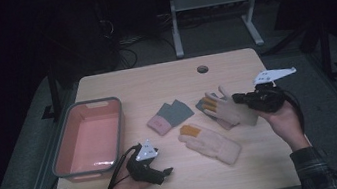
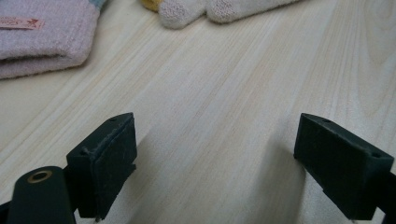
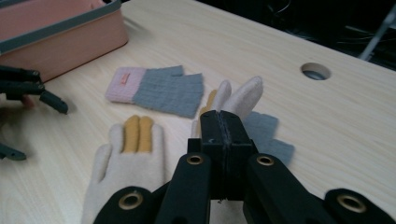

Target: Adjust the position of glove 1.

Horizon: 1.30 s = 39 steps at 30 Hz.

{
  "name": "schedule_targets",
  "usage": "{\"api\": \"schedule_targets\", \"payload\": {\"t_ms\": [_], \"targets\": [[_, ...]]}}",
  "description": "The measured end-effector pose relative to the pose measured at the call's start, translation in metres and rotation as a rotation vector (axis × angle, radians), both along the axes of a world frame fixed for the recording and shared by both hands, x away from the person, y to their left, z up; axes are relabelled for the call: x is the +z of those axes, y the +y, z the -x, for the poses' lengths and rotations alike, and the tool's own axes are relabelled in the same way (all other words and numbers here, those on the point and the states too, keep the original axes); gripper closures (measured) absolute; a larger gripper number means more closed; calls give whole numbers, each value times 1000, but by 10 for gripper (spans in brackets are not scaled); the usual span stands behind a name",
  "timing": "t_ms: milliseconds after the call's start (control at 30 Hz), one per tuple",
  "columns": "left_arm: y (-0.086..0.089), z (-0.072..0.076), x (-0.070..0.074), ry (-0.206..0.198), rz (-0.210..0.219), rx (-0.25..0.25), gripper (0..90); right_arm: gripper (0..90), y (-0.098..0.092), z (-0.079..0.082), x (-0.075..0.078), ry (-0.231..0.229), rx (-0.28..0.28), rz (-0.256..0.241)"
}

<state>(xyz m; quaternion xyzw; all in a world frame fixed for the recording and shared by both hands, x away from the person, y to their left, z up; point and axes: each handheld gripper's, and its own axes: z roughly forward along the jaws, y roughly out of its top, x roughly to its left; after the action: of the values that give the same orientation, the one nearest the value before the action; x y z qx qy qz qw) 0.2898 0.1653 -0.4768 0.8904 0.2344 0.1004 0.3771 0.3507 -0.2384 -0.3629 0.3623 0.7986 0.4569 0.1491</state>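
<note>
Your right gripper [image 1: 236, 98] is clamped on the cream glove [image 1: 227, 108] at the worktop's [image 1: 164, 77] right — lift it toward the pink bin [image 1: 88, 137] far left, I'd judge — while your left gripper [image 1: 168, 171] waits, jaws apart.

Pink bin [image 1: 62, 140] at table's [image 1: 154, 79] left; grey-pink mitt [image 1: 169, 116] mid-table.

The left gripper [image 2: 215, 163] hovers over the bare table [image 2: 224, 93], jaws wide apart; a pink cuff [image 2: 42, 37] and cream glove fingertips [image 2: 205, 9] lie beyond.
</note>
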Motion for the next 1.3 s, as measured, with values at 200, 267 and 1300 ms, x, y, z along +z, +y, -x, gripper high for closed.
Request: {"api": "schedule_targets", "payload": {"t_ms": [200, 267, 1300], "targets": [[0, 0, 0, 1, -1, -1, 124, 900, 19, -1, -7, 11, 41, 24], [0, 0, 0, 1, -2, -1, 124, 900, 24, -2, -10, 16, 49, 28], [0, 0, 0, 2, 1, 2, 124, 898, 49, 27, -25, 39, 269, 108]]}}
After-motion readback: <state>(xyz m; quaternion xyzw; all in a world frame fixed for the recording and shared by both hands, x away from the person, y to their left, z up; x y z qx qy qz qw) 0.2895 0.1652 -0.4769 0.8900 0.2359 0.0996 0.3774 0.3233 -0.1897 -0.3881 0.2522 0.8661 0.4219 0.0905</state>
